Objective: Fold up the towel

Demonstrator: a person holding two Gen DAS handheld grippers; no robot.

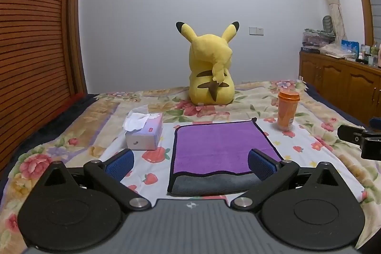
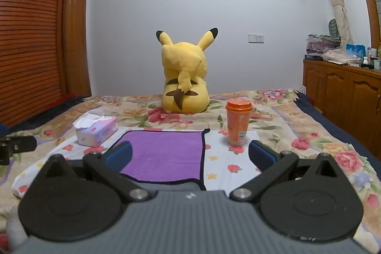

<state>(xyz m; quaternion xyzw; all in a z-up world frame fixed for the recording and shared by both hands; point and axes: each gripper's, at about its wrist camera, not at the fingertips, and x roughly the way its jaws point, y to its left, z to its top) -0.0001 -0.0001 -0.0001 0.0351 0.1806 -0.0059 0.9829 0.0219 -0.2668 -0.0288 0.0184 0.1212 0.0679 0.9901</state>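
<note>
Two tools hover over the bed (image 1: pixel 316 97), both with their blue-padded fingers spread wide and holding nothing. The purple towel (image 1: pixel 221 146) lies flat on the strawberry-print sheet, its top layer already doubled so that a grey underside shows along the near hem, and its long axis runs from 6 toward 12 o'clock, away from the cameras. From the left tool (image 1: pixel 190 164) the towel sits dead ahead and slightly toward 1 o'clock, its near-right corner just beside the right finger; from the right tool (image 2: pixel 190 155) the towel lies toward 11 o'clock, its right black-trimmed edge running up between the fingers. Judging by that, each tool stands close to its own near corner, with the left one more squarely over the cloth. A tissue box (image 1: pixel 144 132) sits at 10 o'clock of the towel, an orange lidded cup (image 1: pixel 287 110) at 2 o'clock, and a Pikachu plush (image 1: pixel 210 68) at 12 o'clock, well apart. The cup carries a small label and the tissue box a red mark, but neither can be read.
</note>
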